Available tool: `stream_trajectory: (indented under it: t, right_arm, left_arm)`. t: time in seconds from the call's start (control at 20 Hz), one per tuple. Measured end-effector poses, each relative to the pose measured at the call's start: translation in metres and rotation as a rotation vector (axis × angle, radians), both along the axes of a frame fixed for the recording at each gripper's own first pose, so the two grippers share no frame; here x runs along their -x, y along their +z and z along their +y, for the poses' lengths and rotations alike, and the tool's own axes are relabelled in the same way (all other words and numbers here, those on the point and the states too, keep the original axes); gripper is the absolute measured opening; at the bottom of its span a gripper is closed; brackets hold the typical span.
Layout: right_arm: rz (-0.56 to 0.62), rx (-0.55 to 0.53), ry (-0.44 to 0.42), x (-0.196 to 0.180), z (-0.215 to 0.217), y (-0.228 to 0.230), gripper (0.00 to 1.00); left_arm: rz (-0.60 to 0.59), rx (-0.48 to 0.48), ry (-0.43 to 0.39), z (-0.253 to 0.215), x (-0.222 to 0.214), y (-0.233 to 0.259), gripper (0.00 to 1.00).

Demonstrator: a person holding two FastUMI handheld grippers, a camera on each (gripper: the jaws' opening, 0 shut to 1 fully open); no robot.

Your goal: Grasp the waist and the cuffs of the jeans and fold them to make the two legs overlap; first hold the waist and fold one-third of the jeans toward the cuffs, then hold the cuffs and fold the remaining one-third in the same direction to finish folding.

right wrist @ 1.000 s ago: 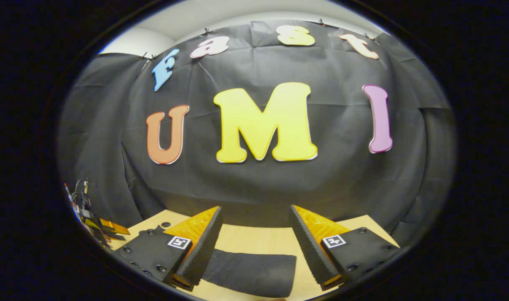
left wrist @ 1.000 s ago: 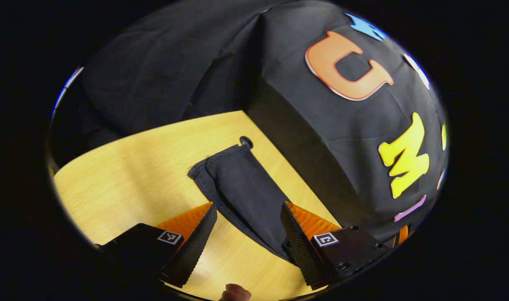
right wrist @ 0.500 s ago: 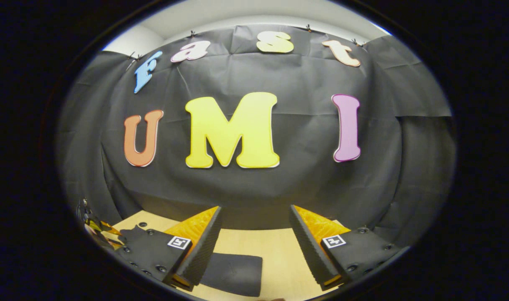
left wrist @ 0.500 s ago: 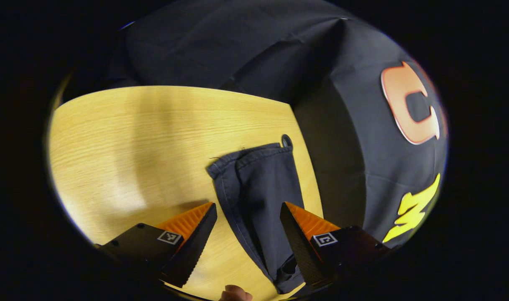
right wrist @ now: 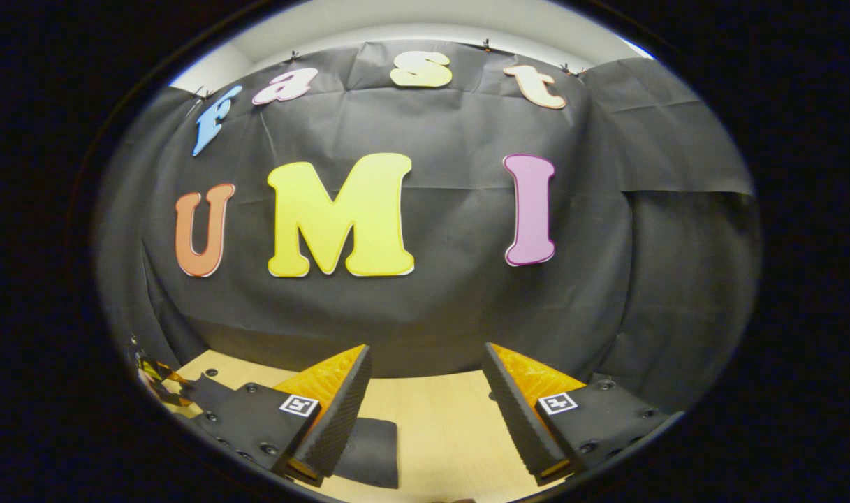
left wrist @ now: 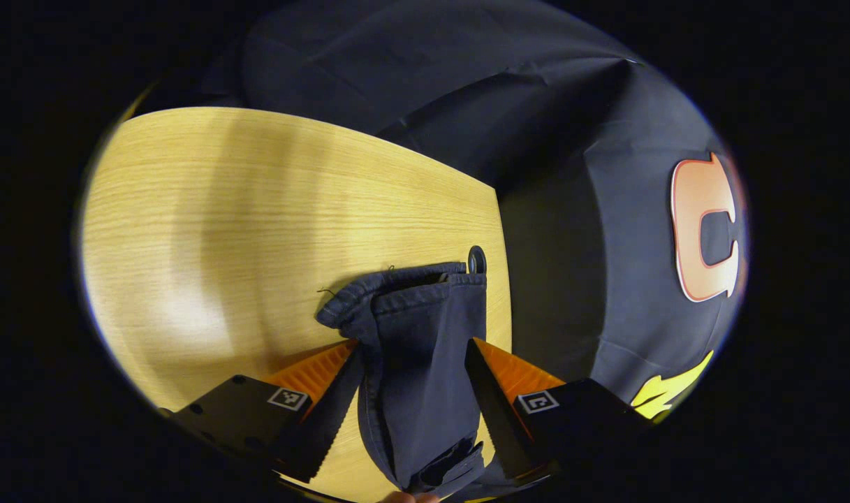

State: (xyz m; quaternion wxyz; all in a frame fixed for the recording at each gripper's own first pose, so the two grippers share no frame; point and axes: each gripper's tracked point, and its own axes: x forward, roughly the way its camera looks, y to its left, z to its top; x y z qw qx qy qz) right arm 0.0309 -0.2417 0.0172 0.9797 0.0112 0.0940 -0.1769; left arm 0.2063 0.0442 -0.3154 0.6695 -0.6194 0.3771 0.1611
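While the jeans (left wrist: 418,349) lie bunched at lower centre on the table (left wrist: 243,223), the left gripper (left wrist: 412,391) straddles them wide; it should close squarely on both cuffs. The right gripper (right wrist: 425,412) gapes empty.

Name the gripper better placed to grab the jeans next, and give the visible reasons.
Left. In the left gripper view, the left gripper has open jaws straddling the jeans, cuffs just ahead. In the right gripper view, the right gripper is open over the bare table, a bit of the dark fabric off to its side.
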Motion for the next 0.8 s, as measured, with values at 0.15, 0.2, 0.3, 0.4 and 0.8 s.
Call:
stream_trajectory:
  t: [0.15, 0.2, 0.3, 0.4, 0.8]
  right_arm:
    - [0.007, 0.008, -0.005, 0.004, -0.006, 0.001, 0.98]
    - [0.007, 0.008, -0.006, 0.005, -0.008, 0.002, 0.98]
    - [0.007, 0.01, -0.007, 0.006, -0.011, 0.003, 0.98]
    - [0.006, 0.013, -0.011, 0.009, -0.015, 0.005, 0.98]
    - [-0.012, -0.008, -0.025, 0.023, -0.038, 0.012, 0.98]
  left_arm:
    - [0.033, 0.0, 0.036, 0.004, 0.002, -0.008, 0.14]
    - [0.038, -0.017, 0.029, 0.004, 0.003, -0.007, 0.11]
    - [0.057, -0.05, 0.025, 0.004, 0.005, -0.006, 0.07]
    - [0.049, -0.123, -0.015, 0.007, 0.004, 0.0, 0.05]
    - [-0.203, -0.501, -0.246, -0.002, -0.015, 0.116, 0.04]
